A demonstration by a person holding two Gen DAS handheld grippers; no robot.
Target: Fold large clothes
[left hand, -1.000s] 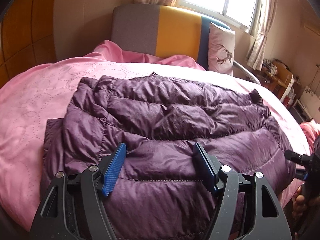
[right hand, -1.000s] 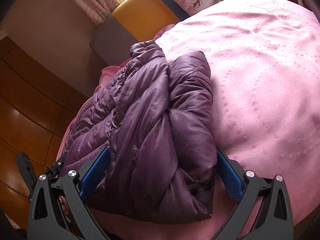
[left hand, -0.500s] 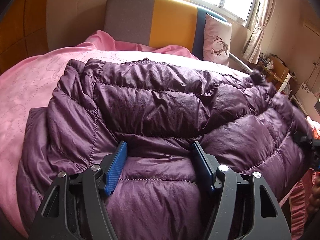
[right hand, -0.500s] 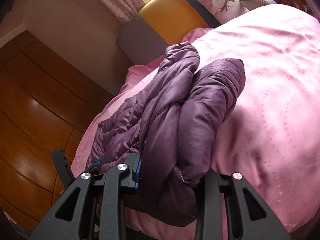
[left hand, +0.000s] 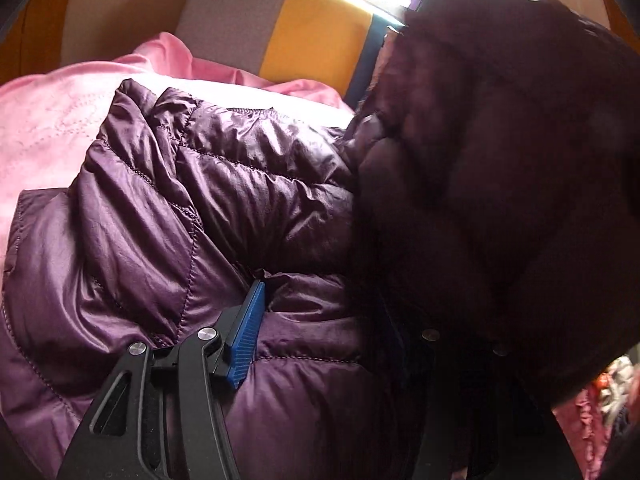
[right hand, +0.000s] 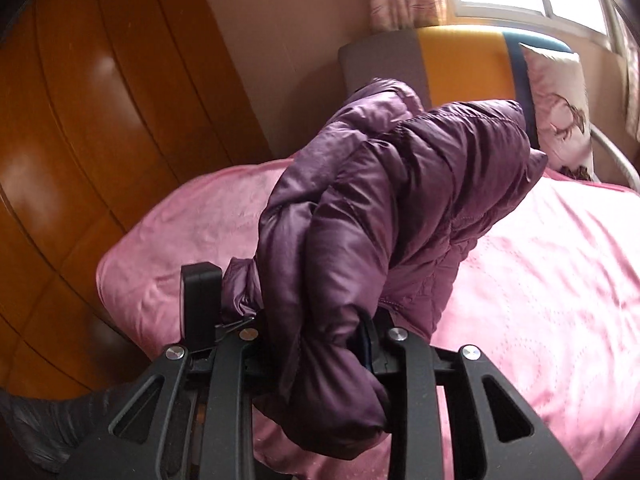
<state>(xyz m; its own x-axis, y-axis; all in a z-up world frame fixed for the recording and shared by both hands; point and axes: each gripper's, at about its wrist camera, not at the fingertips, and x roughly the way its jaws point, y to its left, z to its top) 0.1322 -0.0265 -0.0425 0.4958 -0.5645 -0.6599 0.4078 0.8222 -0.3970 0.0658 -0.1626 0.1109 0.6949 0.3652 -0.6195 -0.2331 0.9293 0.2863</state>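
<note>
A purple quilted down jacket lies on the pink bed. My left gripper is open and rests on the jacket's near part; its blue left finger shows, while the right finger is hidden under a raised fold of the jacket. My right gripper is shut on a bunched end of the jacket and holds it lifted above the bed, swung over toward the left gripper.
The pink bedspread covers the bed. A grey, yellow and blue headboard and a white deer-print pillow stand at the far end under a window. Brown wooden wardrobe panels line the left side.
My right gripper closed on the jacket's end, lifted it and carried it leftward over the rest of the jacket. The raised fold now covers the right half of the left wrist view.
</note>
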